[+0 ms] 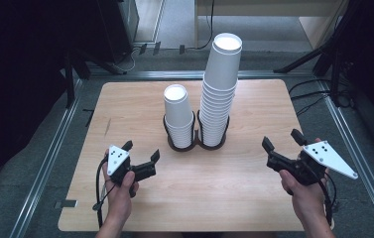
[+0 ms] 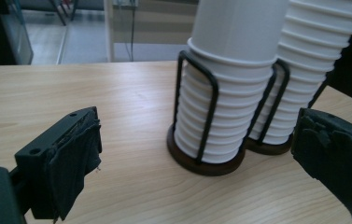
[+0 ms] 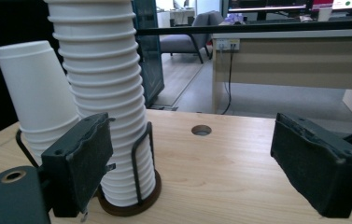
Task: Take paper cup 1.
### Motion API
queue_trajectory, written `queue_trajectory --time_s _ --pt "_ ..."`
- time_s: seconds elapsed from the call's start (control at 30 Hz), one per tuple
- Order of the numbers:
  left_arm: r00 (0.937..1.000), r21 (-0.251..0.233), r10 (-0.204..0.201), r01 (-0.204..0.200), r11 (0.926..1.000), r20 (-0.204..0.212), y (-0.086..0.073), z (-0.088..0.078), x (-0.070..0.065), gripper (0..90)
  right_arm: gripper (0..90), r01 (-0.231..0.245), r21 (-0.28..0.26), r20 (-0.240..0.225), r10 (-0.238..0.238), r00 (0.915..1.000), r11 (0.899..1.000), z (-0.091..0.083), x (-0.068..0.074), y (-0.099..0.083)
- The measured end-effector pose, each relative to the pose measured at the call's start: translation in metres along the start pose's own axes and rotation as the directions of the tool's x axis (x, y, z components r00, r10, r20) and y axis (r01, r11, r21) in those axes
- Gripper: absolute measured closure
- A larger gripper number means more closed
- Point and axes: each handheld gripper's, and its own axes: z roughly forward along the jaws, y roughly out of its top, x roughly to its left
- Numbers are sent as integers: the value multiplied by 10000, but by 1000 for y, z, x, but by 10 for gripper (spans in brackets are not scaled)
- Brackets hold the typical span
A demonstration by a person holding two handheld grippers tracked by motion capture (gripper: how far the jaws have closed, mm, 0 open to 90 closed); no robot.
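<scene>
Left gripper (image 1: pixel 141 153): jaws spread wide, nothing between them, held above the table (image 1: pixel 125 104) near its front edge, left of the cup holder (image 1: pixel 195 145); in the left gripper view the pads (image 2: pixel 73 161) frame the short stack (image 2: pixel 222 93) without touching it. Right gripper (image 1: pixel 282 140): jaws likewise parted and empty, held at the front right of the table, well apart from the tall stack (image 1: pixel 219 89); in the right gripper view that stack (image 3: pixel 103 93) stands beyond the left pad (image 3: pixel 82 161), not between the pads. Location of the work items: both stacks of white paper cups stand at table centre, side by side, each seated in one ring of the dark twin holder; the short stack (image 1: pixel 178 116) occupies the left ring, the tall stack the right. Progress, as a judgement: no cup is gripped and none stands loose on the table, so no transfer is under way; a cup must be approached, pinched at its rim or wall and lifted clear before anything else. Orientation: cups nest mouth-down, closed bases upward; the long axis of each stack is close to vertical; the tall stack leans slightly, its top tilted away from the short one; the top cup of the short stack leans slightly too.
</scene>
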Motion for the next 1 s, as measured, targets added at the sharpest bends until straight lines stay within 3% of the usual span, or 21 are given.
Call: queue_trajectory --time_s 0.23,0.57,0.7,0.87,1.0 --pt "9985 49 301 -303 9995 466 3 10 -19 17 131 -219 -48 -189 218 9996 9997 12 13 10" --pt "9929 -148 714 -703 9974 951 13 31 -53 17 130 103 -219 -303 -110 9995 9997 30 35 27" --pt "9892 -252 978 -956 9951 1091 15 37 -65 17 47 269 -305 -421 -281 9987 9992 37 43 35" --pt "9862 -233 1045 -1024 9945 1281 19 47 -77 17 29 184 -319 -579 -202 9981 9993 43 47 42" --pt "9834 -499 1105 -1043 9933 1437 23 54 -88 17 23 286 -354 -660 -309 9973 9990 51 53 53"
